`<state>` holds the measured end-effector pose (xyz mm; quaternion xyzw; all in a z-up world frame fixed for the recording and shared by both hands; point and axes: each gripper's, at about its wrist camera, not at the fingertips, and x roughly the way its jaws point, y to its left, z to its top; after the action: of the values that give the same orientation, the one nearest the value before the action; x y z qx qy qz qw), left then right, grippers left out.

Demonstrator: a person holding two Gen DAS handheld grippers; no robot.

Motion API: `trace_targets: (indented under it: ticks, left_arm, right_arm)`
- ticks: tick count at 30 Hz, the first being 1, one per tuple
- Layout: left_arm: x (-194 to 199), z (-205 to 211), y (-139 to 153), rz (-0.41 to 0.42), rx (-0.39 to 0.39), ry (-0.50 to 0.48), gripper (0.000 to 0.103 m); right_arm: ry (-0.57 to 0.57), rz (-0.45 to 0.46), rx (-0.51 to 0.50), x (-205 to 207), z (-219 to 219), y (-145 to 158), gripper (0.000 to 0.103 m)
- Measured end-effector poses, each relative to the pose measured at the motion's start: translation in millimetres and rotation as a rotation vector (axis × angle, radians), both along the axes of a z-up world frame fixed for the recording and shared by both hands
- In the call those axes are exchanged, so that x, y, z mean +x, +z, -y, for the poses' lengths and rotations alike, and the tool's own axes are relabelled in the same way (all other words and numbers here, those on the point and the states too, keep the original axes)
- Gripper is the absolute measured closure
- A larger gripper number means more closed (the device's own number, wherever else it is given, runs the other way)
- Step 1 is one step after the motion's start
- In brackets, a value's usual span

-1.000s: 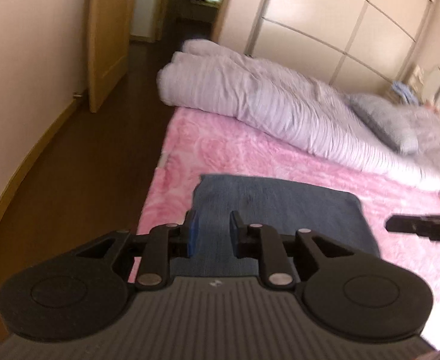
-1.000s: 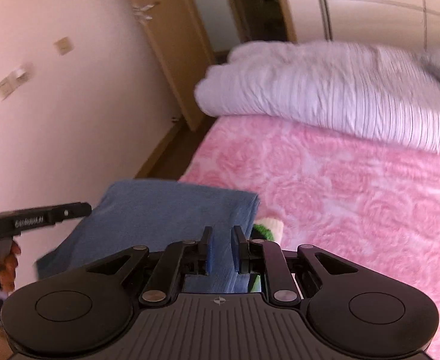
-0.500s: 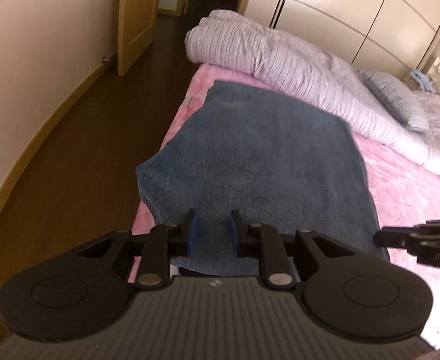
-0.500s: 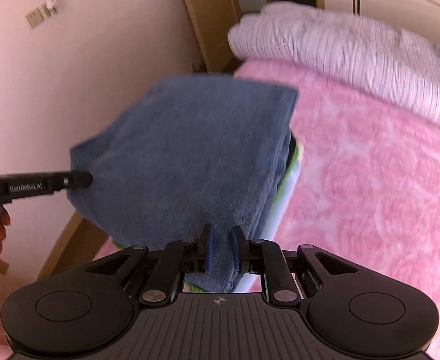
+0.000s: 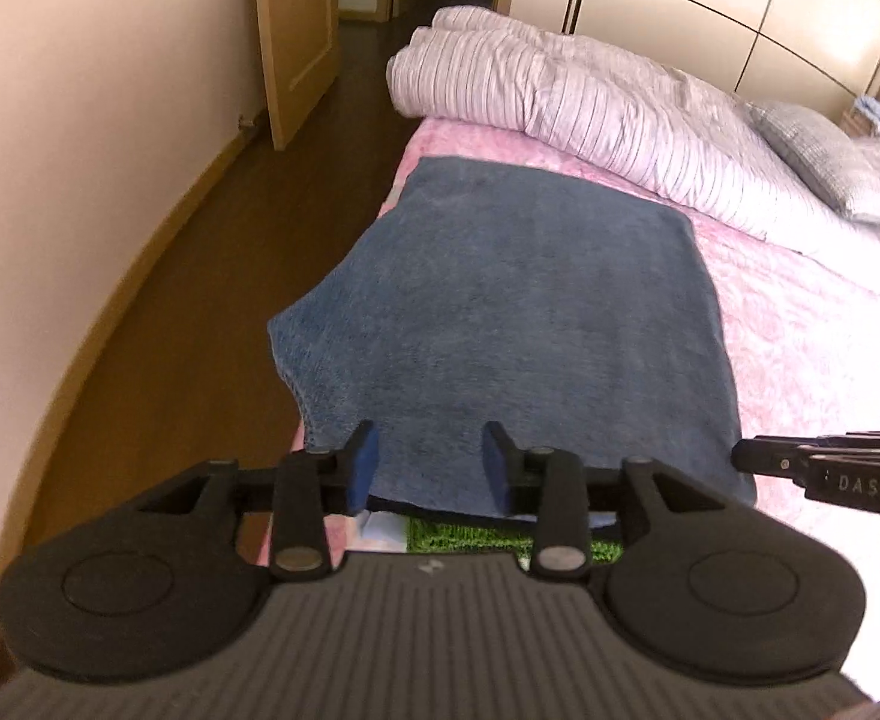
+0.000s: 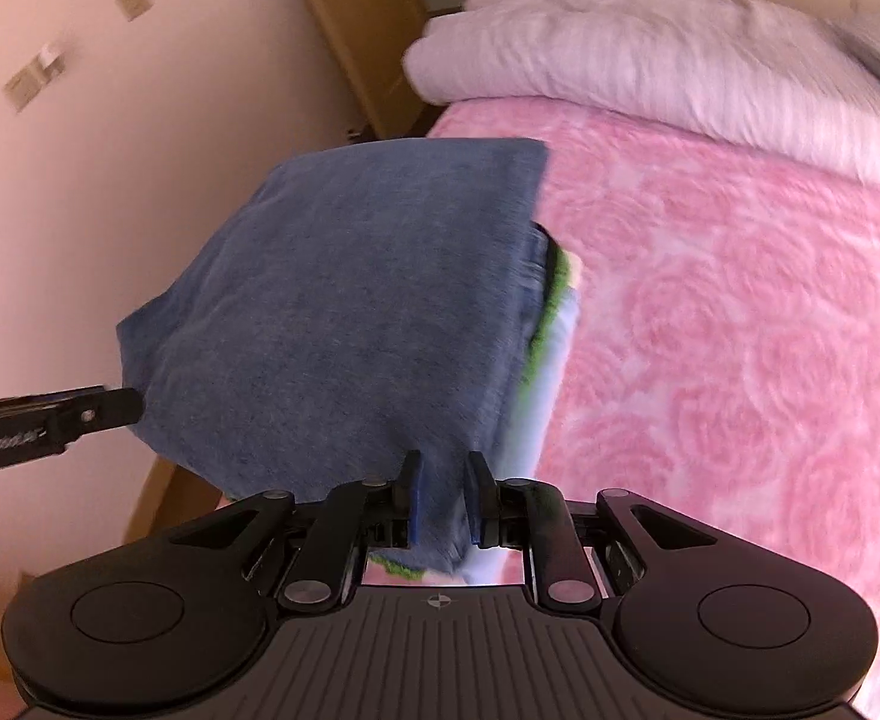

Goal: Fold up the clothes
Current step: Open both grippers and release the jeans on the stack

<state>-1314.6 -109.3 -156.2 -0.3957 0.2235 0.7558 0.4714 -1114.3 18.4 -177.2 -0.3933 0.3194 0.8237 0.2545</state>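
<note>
A blue towel lies folded over on the pink bed, its left part hanging past the bed edge. My left gripper is open, its pads apart over the towel's near edge, holding nothing. My right gripper is shut on the towel's near right corner. The right gripper's tip shows at the right of the left wrist view. The left gripper's tip touches the towel's left edge in the right wrist view. Green and pale blue cloth lies under the towel.
The pink rose-pattern bedspread covers the bed. A rolled striped duvet lies at the far end, with a grey pillow beyond. Brown floor, a wall and a wooden door are left of the bed.
The towel's near edge was carried forward and laid flat over itself. My left gripper has opened and let go of the towel. My right gripper still pinches its corner.
</note>
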Motion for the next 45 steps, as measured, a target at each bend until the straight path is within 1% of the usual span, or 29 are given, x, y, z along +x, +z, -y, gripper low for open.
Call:
trace_targets:
  ticks: [3, 5, 7, 9, 11, 13, 15, 17, 19, 24, 26, 28, 30, 33, 40, 45]
  left_arm:
    - [16, 9, 6, -0.034, 0.002, 0.004, 0.064]
    - [23, 12, 7, -0.025, -0.003, 0.021, 0.063]
    - [29, 21, 12, -0.01, -0.015, 0.05, 0.063]
    - [37, 31, 19, -0.006, -0.027, 0.077, 0.063]
    - [48, 41, 31, -0.041, -0.03, 0.095, 0.062]
    - [60, 54, 43, -0.073, -0.023, 0.119, 0.056]
    - [70, 66, 53, -0.082, -0.009, 0.151, 0.055]
    - [82, 76, 63, -0.092, 0.002, 0.184, 0.055]
    - [94, 82, 71, -0.101, 0.017, 0.208, 0.054]
    - [138, 84, 86, -0.139, 0.033, 0.251, 0.049]
    - [159, 80, 90, -0.139, 0.038, 0.288, 0.048]
    - [179, 77, 94, -0.141, 0.05, 0.323, 0.042]
    - [203, 76, 97, -0.168, 0.076, 0.354, 0.041]
    - [234, 75, 95, -0.184, 0.092, 0.395, 0.041]
    - [282, 75, 84, -0.12, 0.08, 0.495, 0.041]
    - [302, 70, 80, -0.113, 0.065, 0.545, 0.041]
  right_arm:
    - [-0.026, 0.025, 0.016, 15, 10, 1, 0.086]
    - [-0.042, 0.048, 0.028, 24, 17, 2, 0.086]
    - [-0.05, 0.059, 0.023, 34, 25, 9, 0.086]
    - [-0.042, 0.034, 0.031, 42, 34, 25, 0.086]
    - [-0.019, -0.019, 0.056, 48, 43, 47, 0.086]
    - [0.011, -0.057, 0.079, 52, 50, 65, 0.086]
    - [0.043, -0.088, 0.101, 55, 57, 81, 0.086]
    - [0.078, -0.085, 0.128, 59, 64, 92, 0.085]
    - [0.1, -0.06, 0.151, 61, 69, 99, 0.085]
    - [0.179, -0.046, 0.212, 82, 72, 108, 0.085]
    - [0.197, -0.047, 0.224, 96, 66, 108, 0.085]
    - [0.214, -0.048, 0.235, 109, 60, 107, 0.085]
    - [0.231, -0.049, 0.246, 123, 54, 107, 0.085]
    - [0.259, -0.042, 0.264, 142, 46, 107, 0.085]
    - [0.352, -0.015, 0.236, 168, 22, 100, 0.085]
    - [0.413, 0.005, 0.246, 177, 10, 97, 0.085]
